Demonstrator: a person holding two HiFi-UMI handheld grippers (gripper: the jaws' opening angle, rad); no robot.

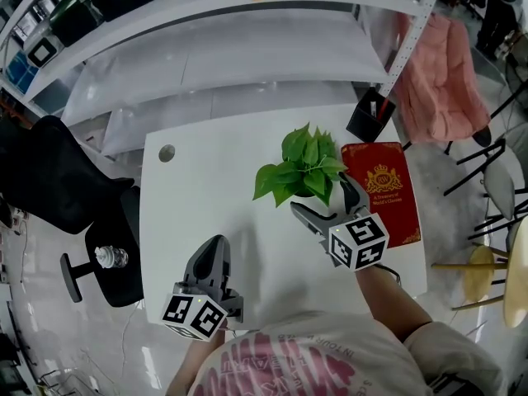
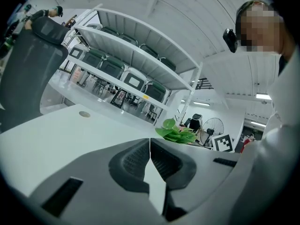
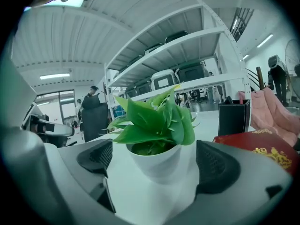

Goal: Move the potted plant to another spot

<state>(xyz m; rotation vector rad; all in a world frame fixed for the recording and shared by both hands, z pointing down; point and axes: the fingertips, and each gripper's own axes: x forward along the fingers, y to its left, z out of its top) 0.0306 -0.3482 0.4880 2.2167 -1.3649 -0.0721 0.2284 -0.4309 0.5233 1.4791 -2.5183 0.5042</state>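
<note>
White table [image 1: 198,196] — potted plant [image 1: 304,168] stands between wide jaws of right gripper [image 1: 321,195]; untouched.

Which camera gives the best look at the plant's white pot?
The right gripper view: the white pot stands centred and close between the open jaws, rim and wall plain. In the head view the leaves cover it from above. The left gripper view shows only small, distant leaves, no pot.

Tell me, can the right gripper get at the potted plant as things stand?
Probably yes: the right gripper has open jaws either side of the potted plant, nothing else between them.
</note>
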